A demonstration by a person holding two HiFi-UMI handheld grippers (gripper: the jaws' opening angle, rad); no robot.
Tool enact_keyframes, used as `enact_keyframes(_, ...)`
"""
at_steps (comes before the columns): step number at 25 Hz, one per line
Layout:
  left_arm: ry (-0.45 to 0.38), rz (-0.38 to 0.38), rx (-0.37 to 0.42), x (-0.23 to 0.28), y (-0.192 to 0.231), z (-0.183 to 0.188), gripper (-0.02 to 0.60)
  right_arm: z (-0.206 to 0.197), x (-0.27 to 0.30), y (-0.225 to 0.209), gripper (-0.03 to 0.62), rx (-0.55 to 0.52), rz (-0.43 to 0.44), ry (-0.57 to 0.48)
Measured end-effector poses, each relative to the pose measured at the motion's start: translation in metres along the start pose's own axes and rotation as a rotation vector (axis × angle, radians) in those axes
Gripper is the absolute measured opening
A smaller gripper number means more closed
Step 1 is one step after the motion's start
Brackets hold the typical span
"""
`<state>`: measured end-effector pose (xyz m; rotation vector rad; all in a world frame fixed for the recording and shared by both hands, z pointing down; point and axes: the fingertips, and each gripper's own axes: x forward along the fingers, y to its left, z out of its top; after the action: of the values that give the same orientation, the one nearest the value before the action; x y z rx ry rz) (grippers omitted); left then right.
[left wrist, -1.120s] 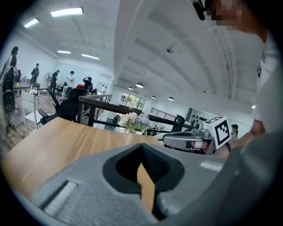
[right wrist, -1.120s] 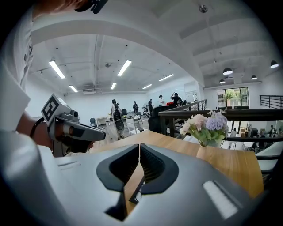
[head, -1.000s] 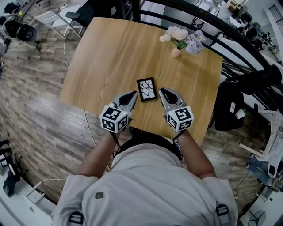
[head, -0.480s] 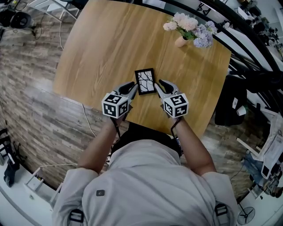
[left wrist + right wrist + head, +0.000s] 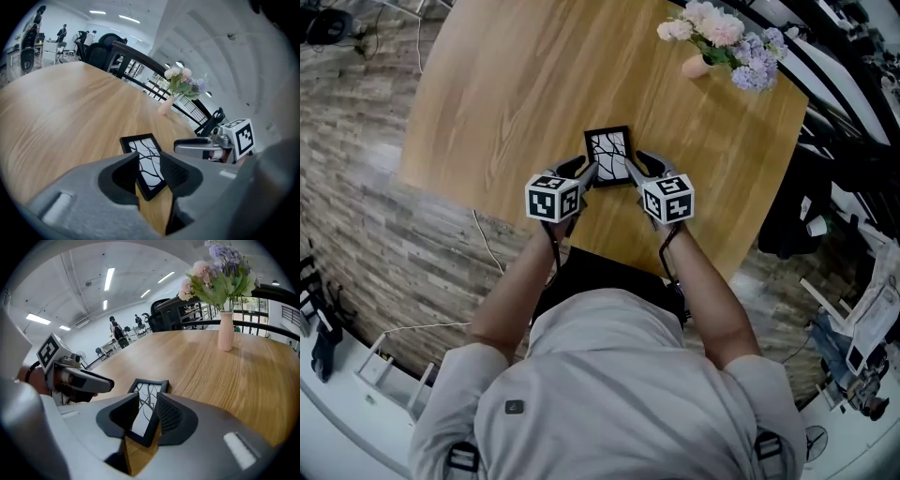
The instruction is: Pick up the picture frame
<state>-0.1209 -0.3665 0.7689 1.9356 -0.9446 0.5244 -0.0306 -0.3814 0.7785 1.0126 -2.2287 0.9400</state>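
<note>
Item: frame [image 5: 607, 153], small, rectangular, with a black border and a pale picture of dark branching lines. Location: on the desk [image 5: 516, 94], between the two grippers, with most of its length ahead of their tips. It appears to lie flat, picture side up. Left gripper [image 5: 584, 174]: jaws moderately apart and straddling the near left corner of the frame; in the left gripper view that corner sits in the gap with desk showing below it, and no firm clamp is evident. Right gripper [image 5: 636, 169]: jaws likewise moderately apart, with the near right corner in the gap. Orientation: the long axis runs straight ahead of both grippers, away from the person; one short edge is nearest the jaws, and the far short edge points toward the vase of flowers [image 5: 722, 37], which stands well beyond and to the right. Handling, as judged: light and stiff, with a hard border that should take a pinch. The face is probably glazed, so smooth, slippery and breakable. Recommended hold: across the border at the near corners or along the long side rails, one gripper per side and kept level, with no pressure on the picture face.
</note>
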Motion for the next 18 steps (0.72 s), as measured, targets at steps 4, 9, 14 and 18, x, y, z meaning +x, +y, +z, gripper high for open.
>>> enact_keyframes(4, 0.036, 0.030, -0.059, 0.019, 0.013, -0.011, 0.160, -0.010, 0.015, -0.008, 0.137, 0.016, -0.001, 0.034)
enact_keyframes(9, 0.060, 0.089, -0.082, 0.034, 0.025, -0.019, 0.173, -0.020, 0.029, -0.016, 0.143, 0.031, -0.006, 0.067)
enact_keyframes(14, 0.082, 0.103, -0.120, 0.048, 0.030, -0.026, 0.183, -0.028, 0.040, -0.018, 0.152, 0.043, 0.009, 0.094)
enact_keyframes(18, 0.075, 0.125, -0.127, 0.048, 0.031, -0.027, 0.184, -0.034, 0.044, -0.014, 0.156, 0.035, 0.015, 0.115)
